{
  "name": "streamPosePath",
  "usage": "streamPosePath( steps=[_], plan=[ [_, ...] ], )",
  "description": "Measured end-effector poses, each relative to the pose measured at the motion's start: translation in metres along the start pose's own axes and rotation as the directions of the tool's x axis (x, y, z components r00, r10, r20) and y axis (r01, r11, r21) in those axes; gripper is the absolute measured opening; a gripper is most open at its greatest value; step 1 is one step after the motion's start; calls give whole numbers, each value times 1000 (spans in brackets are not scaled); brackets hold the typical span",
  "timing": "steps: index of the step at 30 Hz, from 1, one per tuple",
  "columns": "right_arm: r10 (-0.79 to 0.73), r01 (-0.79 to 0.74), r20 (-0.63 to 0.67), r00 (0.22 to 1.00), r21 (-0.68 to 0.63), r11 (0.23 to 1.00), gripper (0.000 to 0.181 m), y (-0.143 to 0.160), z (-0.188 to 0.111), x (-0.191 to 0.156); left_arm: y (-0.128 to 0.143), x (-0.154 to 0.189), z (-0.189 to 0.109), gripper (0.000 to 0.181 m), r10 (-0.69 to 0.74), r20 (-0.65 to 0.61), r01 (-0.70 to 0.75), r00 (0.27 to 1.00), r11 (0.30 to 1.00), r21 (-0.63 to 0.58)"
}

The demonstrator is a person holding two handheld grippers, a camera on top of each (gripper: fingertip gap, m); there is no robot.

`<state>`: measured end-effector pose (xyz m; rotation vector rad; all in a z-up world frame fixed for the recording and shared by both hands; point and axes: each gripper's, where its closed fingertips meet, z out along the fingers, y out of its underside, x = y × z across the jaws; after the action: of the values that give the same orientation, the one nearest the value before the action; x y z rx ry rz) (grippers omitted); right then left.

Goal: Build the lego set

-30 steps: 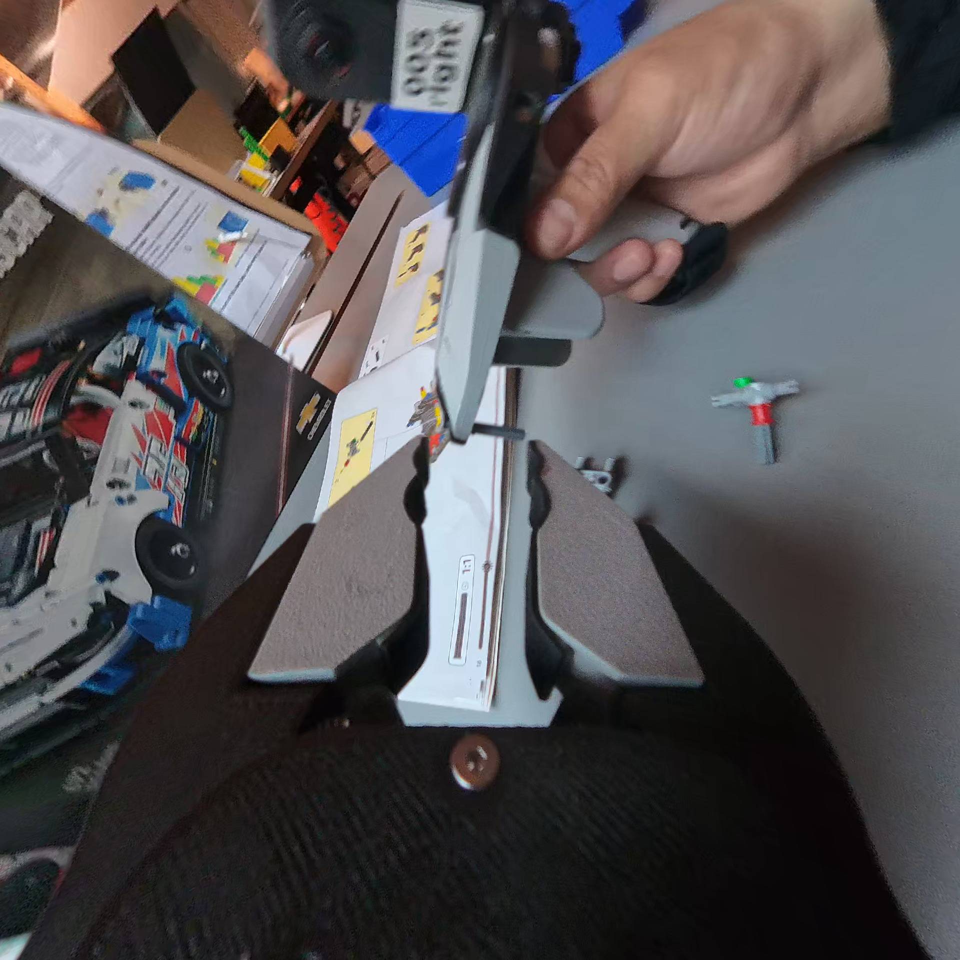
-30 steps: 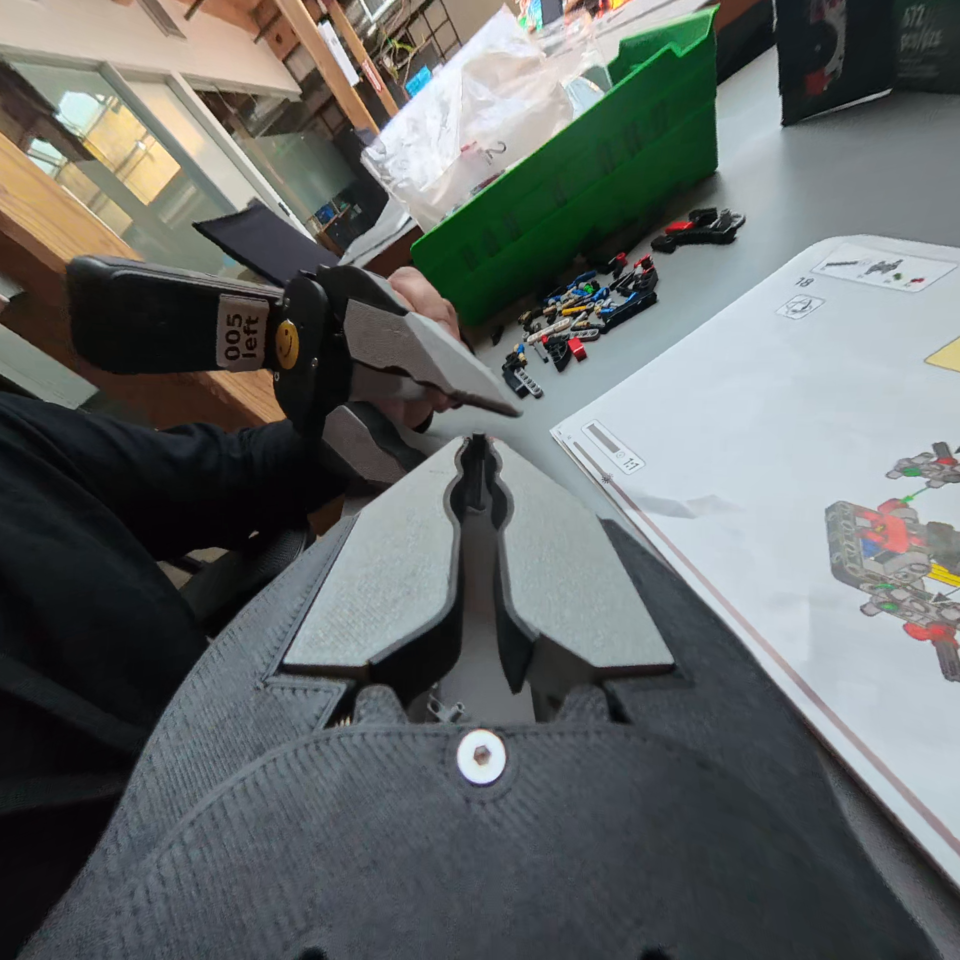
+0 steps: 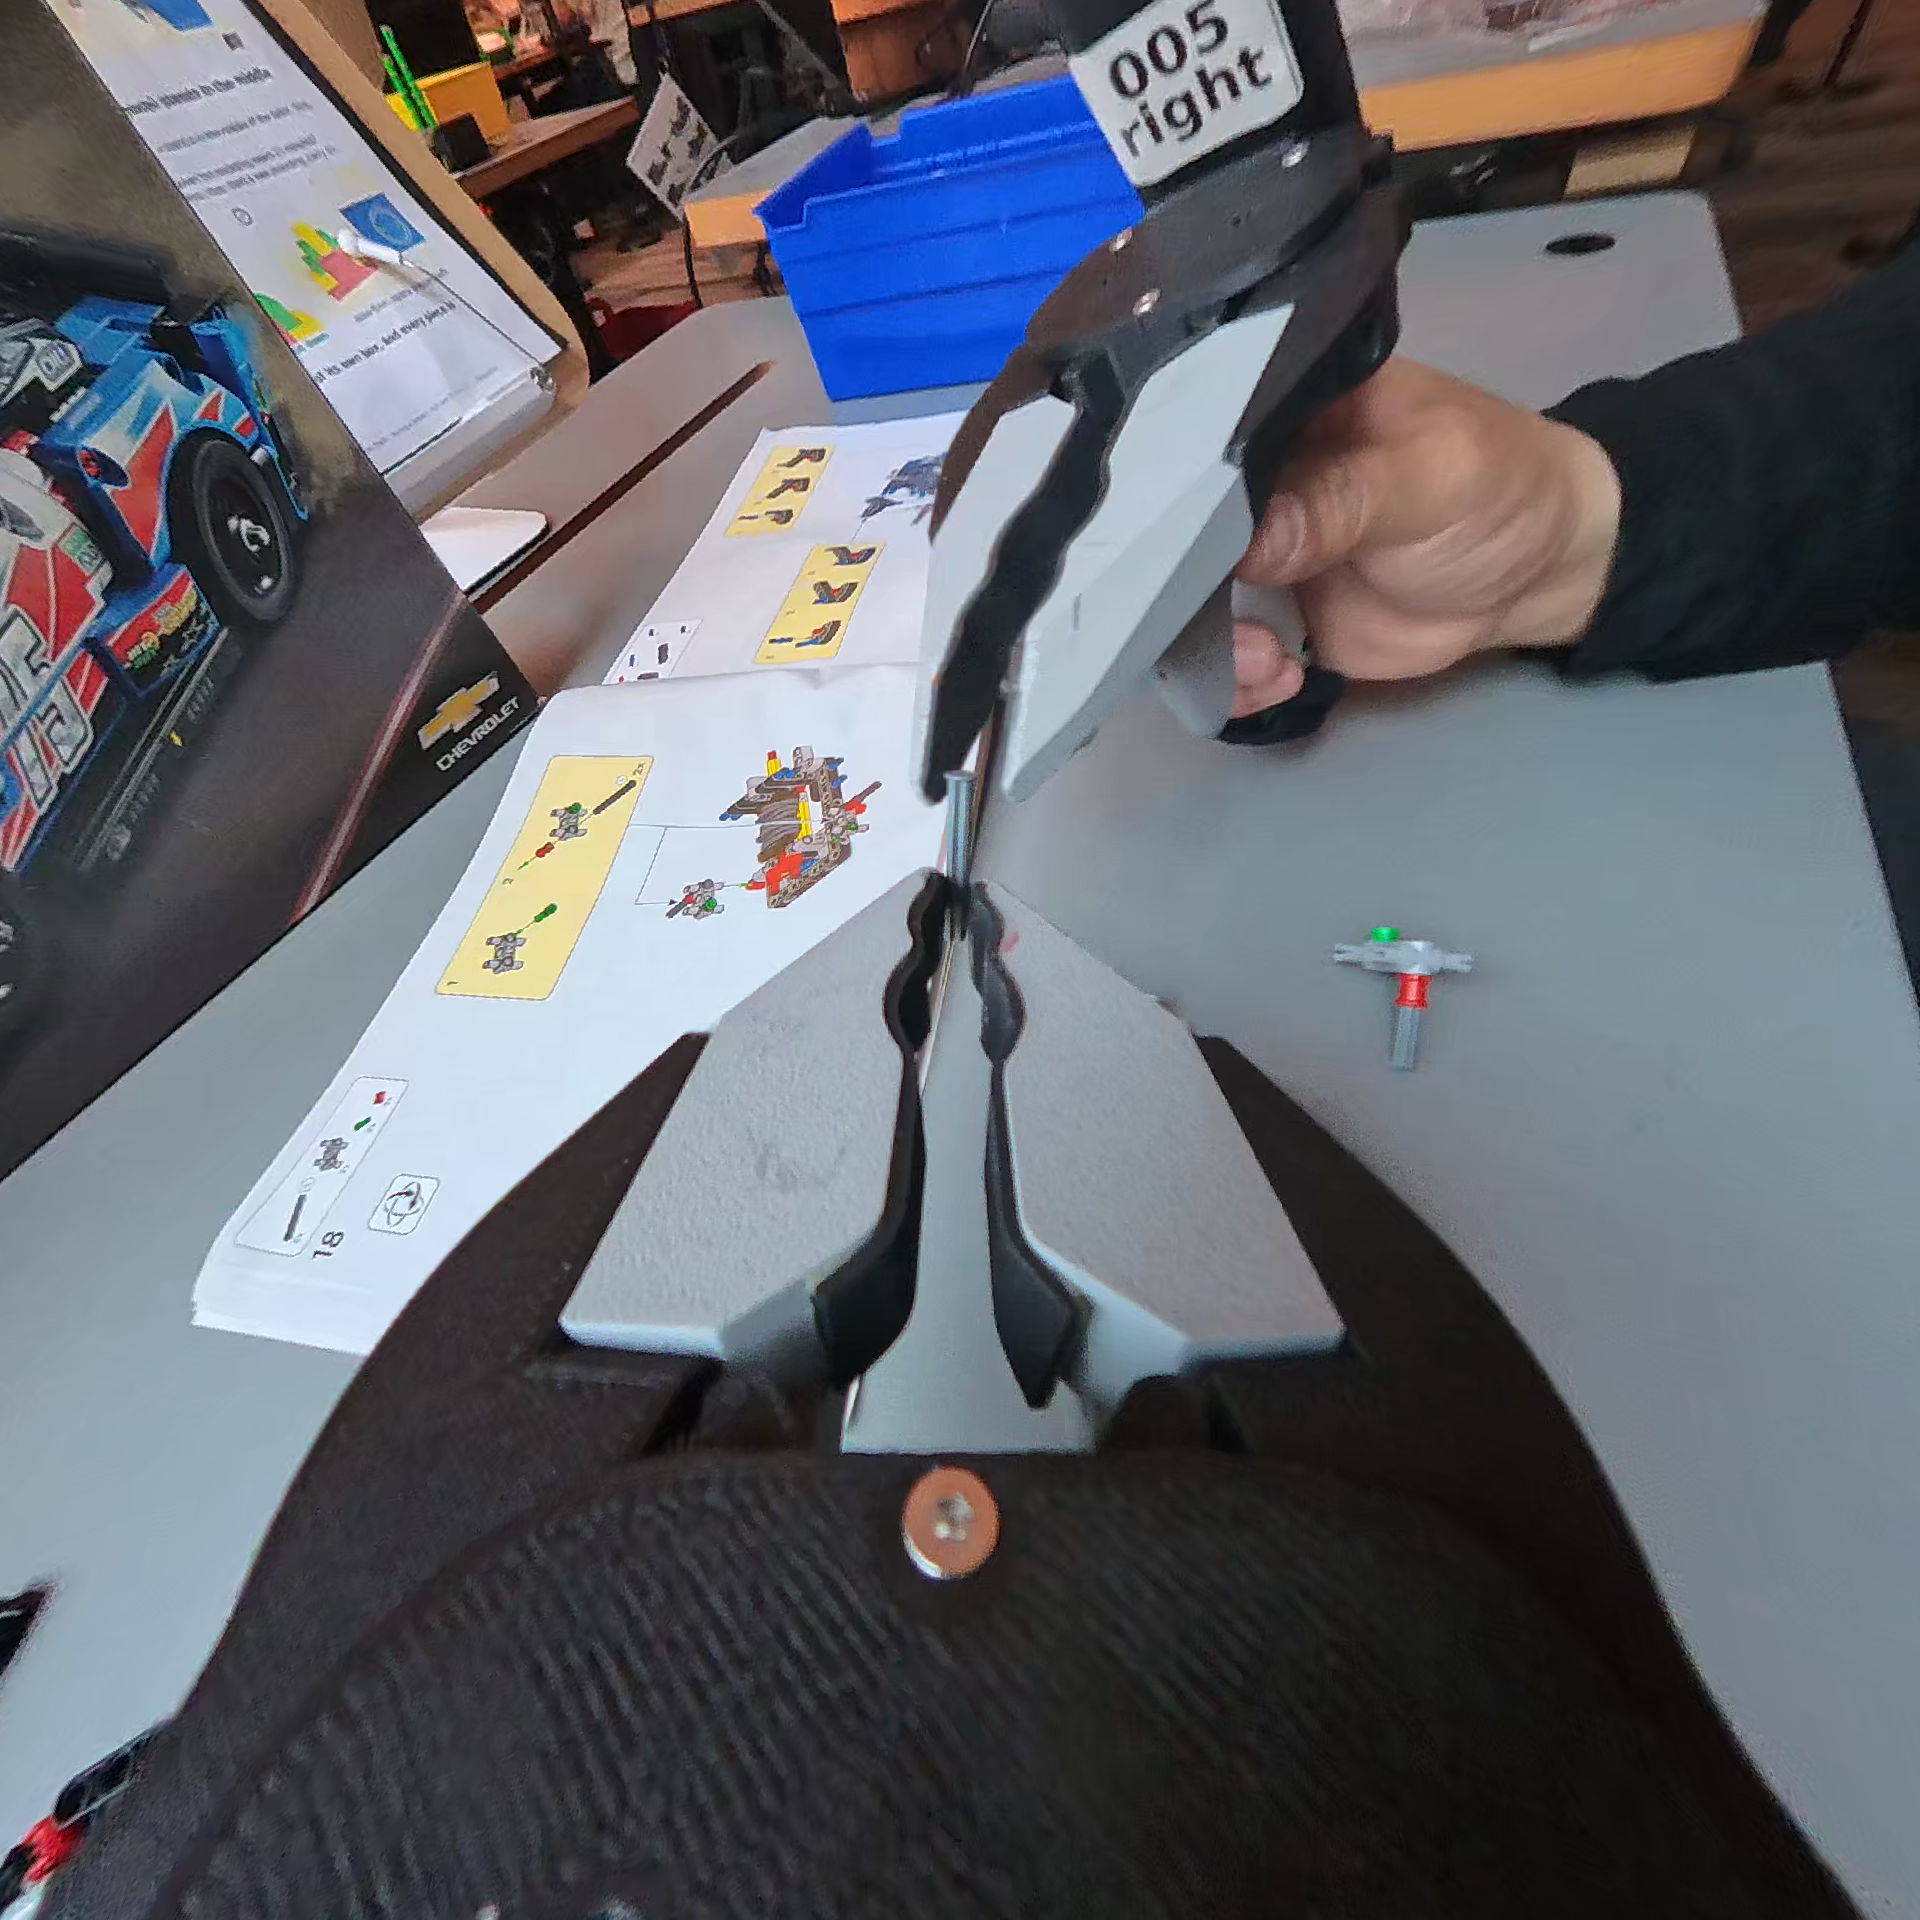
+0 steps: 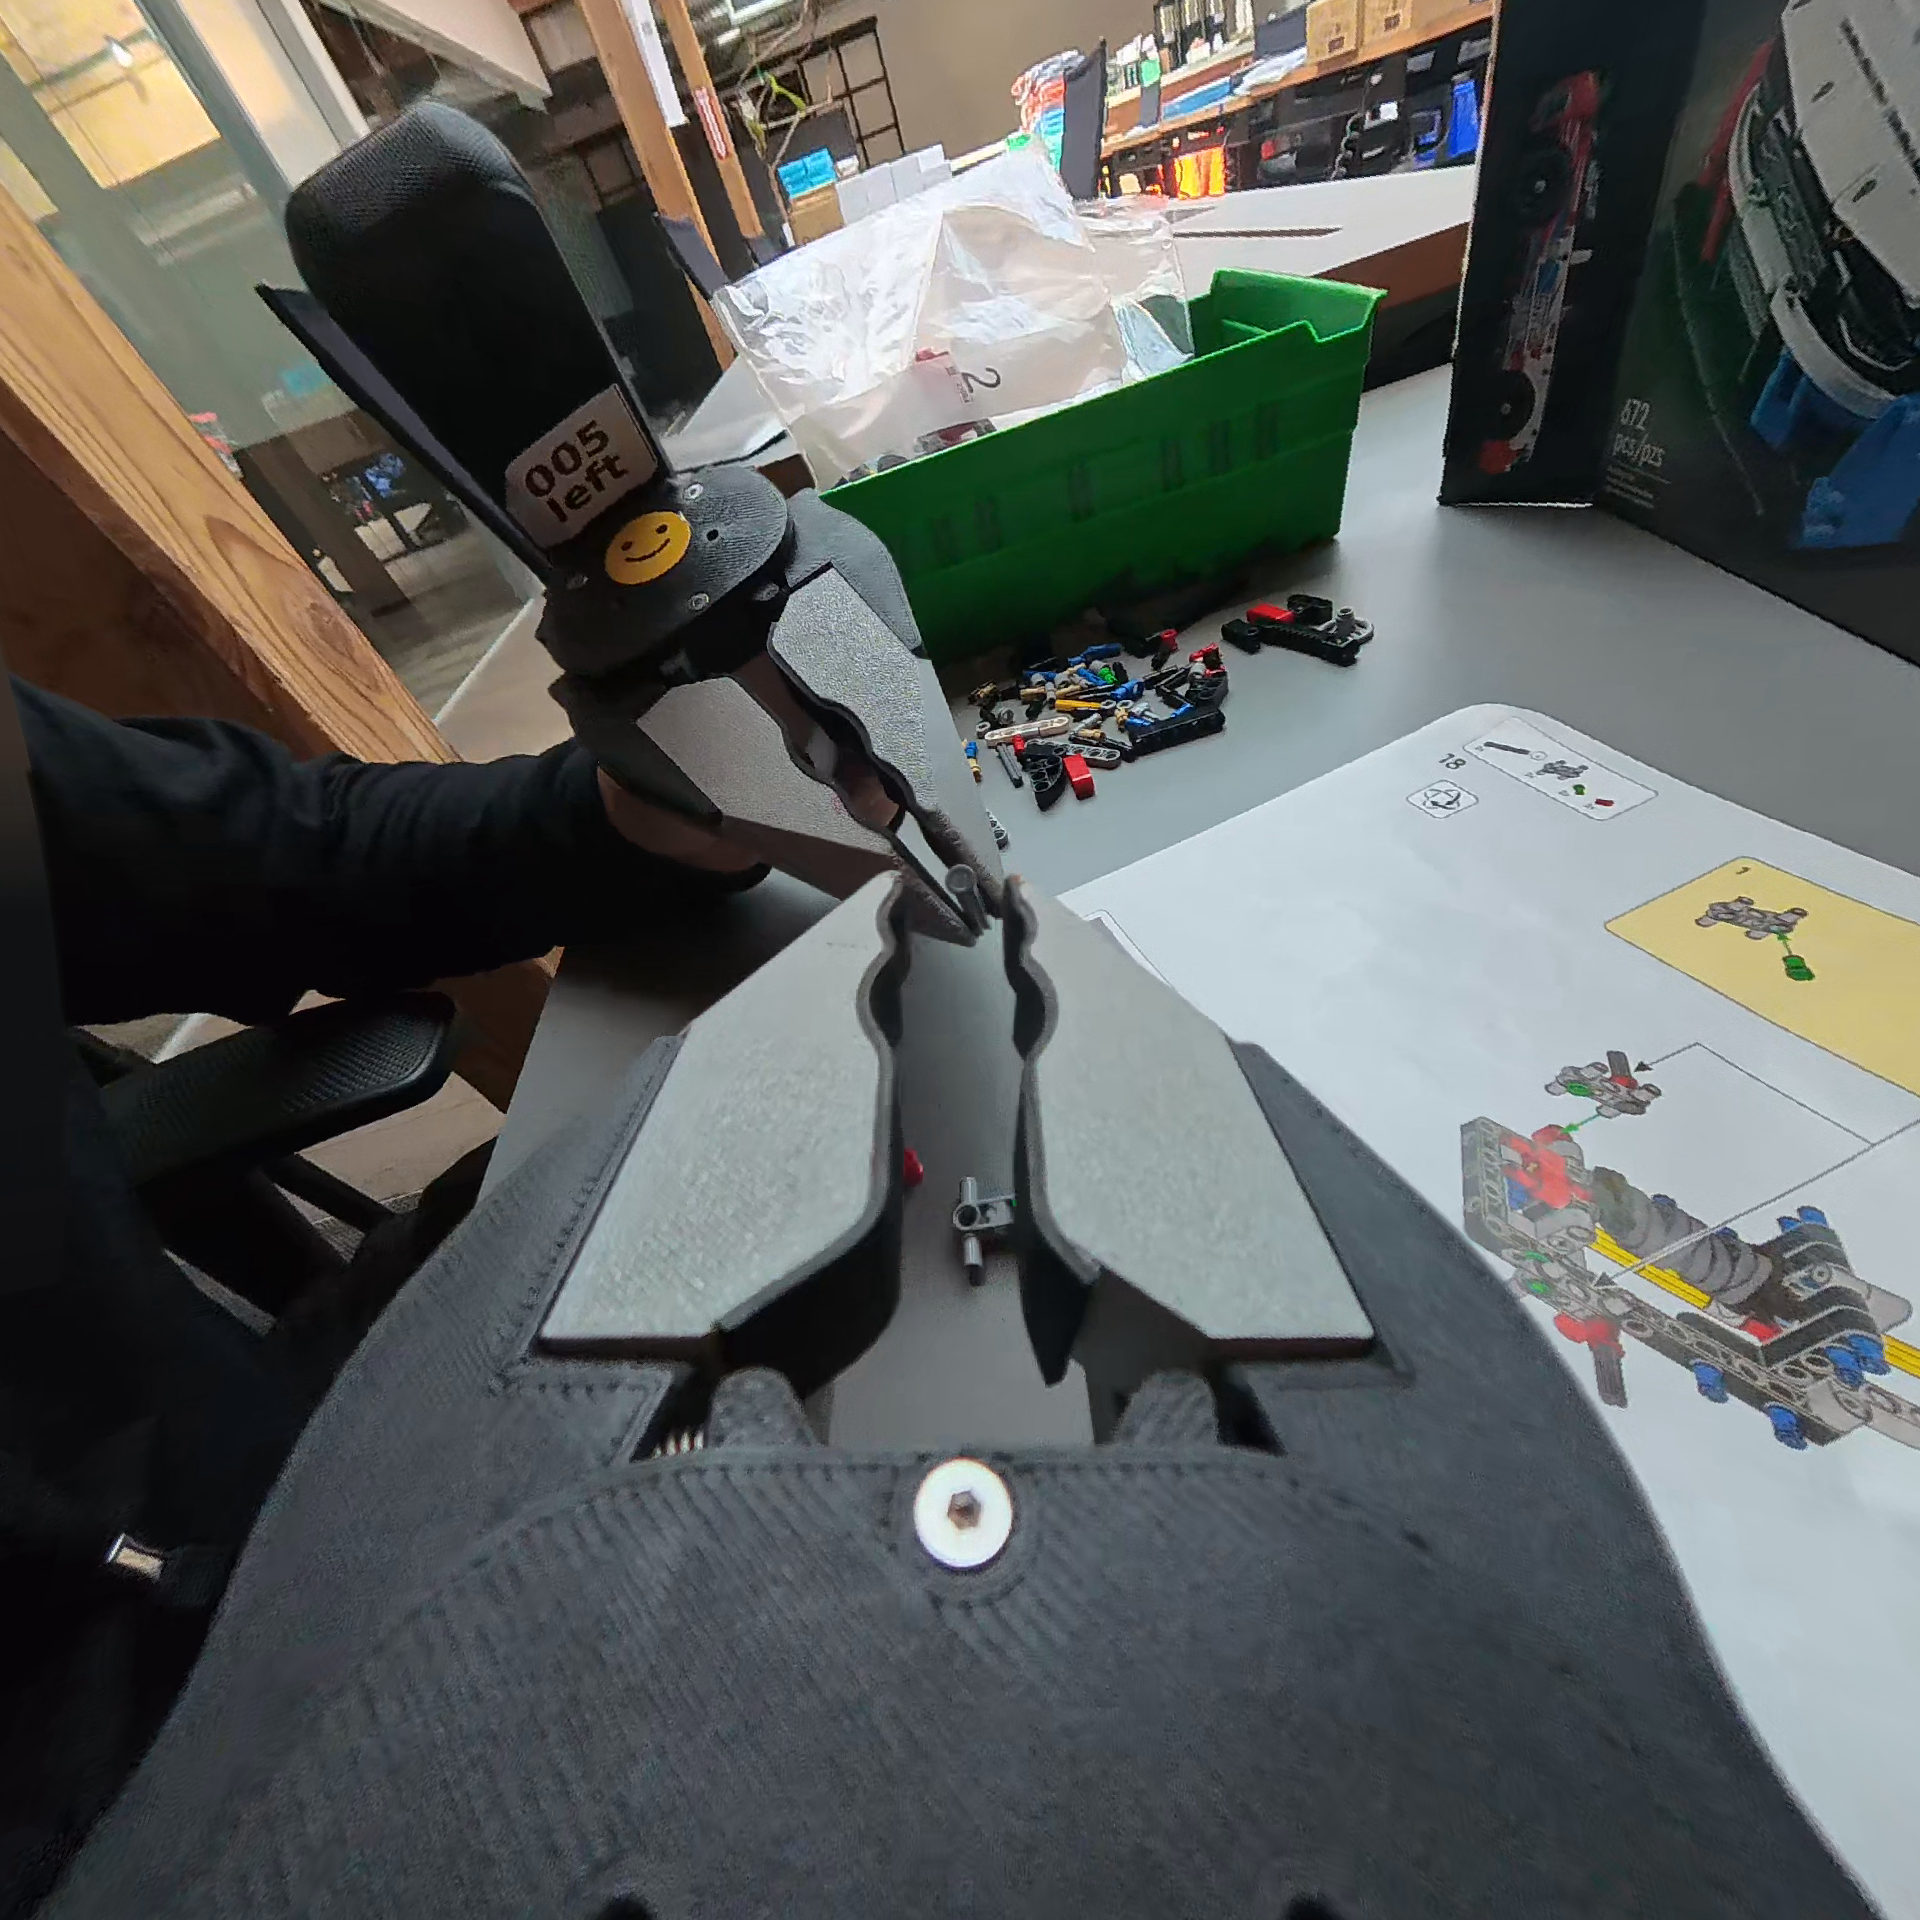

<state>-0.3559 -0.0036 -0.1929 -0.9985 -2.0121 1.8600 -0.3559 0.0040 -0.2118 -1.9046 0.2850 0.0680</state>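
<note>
A thin dark grey axle (image 3: 957,831) stands upright between the two grippers. My left gripper (image 3: 954,896) is shut on its lower end. It also shows in the right wrist view (image 4: 966,914), gripping the axle (image 4: 961,885). My right gripper (image 4: 954,896) has its fingers apart on either side of the axle, and it comes down from above in the left wrist view (image 3: 966,779). A small grey assembly with green and red parts (image 3: 1403,971) lies on the grey table (image 3: 1558,1247), below my right gripper (image 4: 977,1216).
The open instruction booklet (image 3: 644,935) (image 4: 1558,987) lies on the table. The set's box (image 3: 156,623) (image 4: 1714,312) stands behind it. A blue bin (image 3: 935,239) is at the back. A green bin (image 4: 1122,499) holds plastic bags, with loose pieces (image 4: 1101,707) in front. The grippers are tip to tip, or close to it.
The axle has passed from my right gripper to my left. The left gripper has shut on it and the right has opened. Both grippers have swung to a new angle.
</note>
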Motion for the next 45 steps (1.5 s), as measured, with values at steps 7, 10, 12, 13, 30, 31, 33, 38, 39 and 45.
streamPosePath(
  steps=[7,10,12,13,30,31,33,38,39,45],
  plan=[
    [-50,46,-41,998,-81,996,3,10,4,3,10,5,6,2,40,-7,-40,999,997,-62],
    [-80,73,-54,995,-120,990,2,14,4,4,12,6,8,2,33,-17,-34,999,997,-74],
    [-107,95,-74,992,-151,984,2,17,1,5,13,10,10,2,-10,-49,6,999,998,-68],
    [-117,101,-87,989,-166,981,2,17,-1,7,15,10,10,3,-29,-60,25,998,997,-80],
    [-210,170,-36,977,-464,870,2,76,-4,-3,58,38,20,4,-124,-247,43,961,950,-311],
    [-207,167,-37,978,-460,872,2,76,-4,-3,60,40,21,4,-124,-254,38,959,947,-320],
    [-205,165,-36,978,-466,869,2,76,-4,-3,63,42,21,4,-111,-260,17,959,941,-337],
    [-216,172,-41,976,-470,866,2,76,-5,-3,69,46,23,6,-91,-266,-15,960,929,-371],
    [-224,179,-40,974,-476,861,2,76,-4,-3,69,46,23,6,-95,-266,-11,959,928,-372],
    [-319,246,-33,947,-564,788,2,78,-1,-4,68,47,25,2,-120,-272,9,955,925,-379]
  ],
)
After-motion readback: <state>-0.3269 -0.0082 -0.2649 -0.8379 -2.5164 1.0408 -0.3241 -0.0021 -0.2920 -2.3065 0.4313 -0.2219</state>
